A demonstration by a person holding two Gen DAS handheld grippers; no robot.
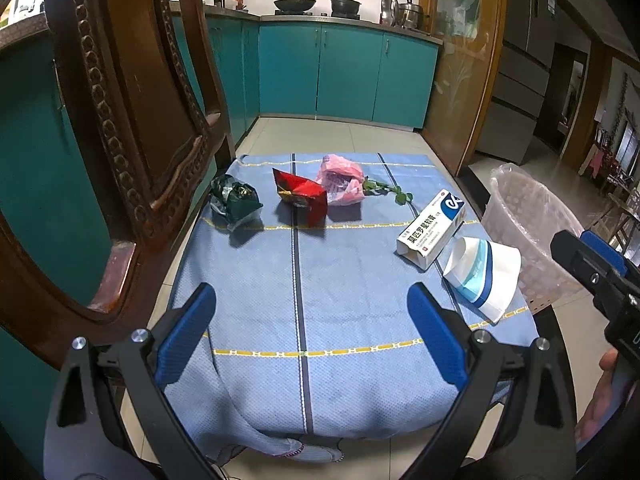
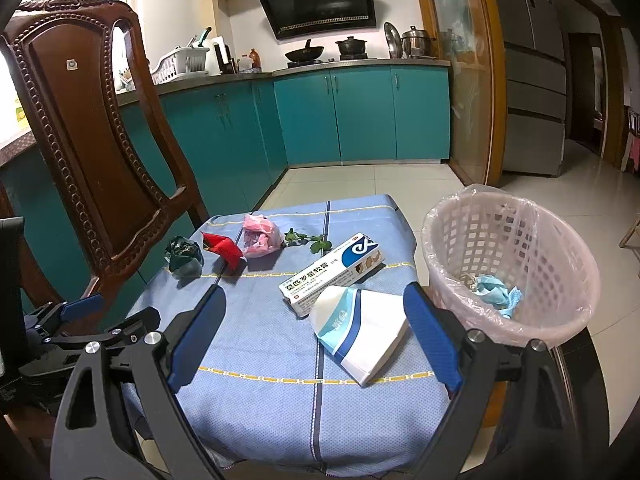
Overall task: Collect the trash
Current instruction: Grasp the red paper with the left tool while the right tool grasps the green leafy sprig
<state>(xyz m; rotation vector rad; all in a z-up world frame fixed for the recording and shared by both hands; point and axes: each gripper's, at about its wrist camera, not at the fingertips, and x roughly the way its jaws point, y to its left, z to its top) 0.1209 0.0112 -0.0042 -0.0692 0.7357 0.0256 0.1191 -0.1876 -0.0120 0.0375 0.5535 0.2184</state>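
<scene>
paper carton [image 2: 362, 332] lies between wide-apart right gripper [image 2: 314, 332] fingers; untouched

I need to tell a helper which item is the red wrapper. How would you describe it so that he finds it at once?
Look at the blue cloth covering the table beside the wooden chair. Near its far edge lies a row of small litter: a dark green wrapper, then the red wrapper, then a pink bag. It is the only bright red piece, folded into sharp points.
</scene>
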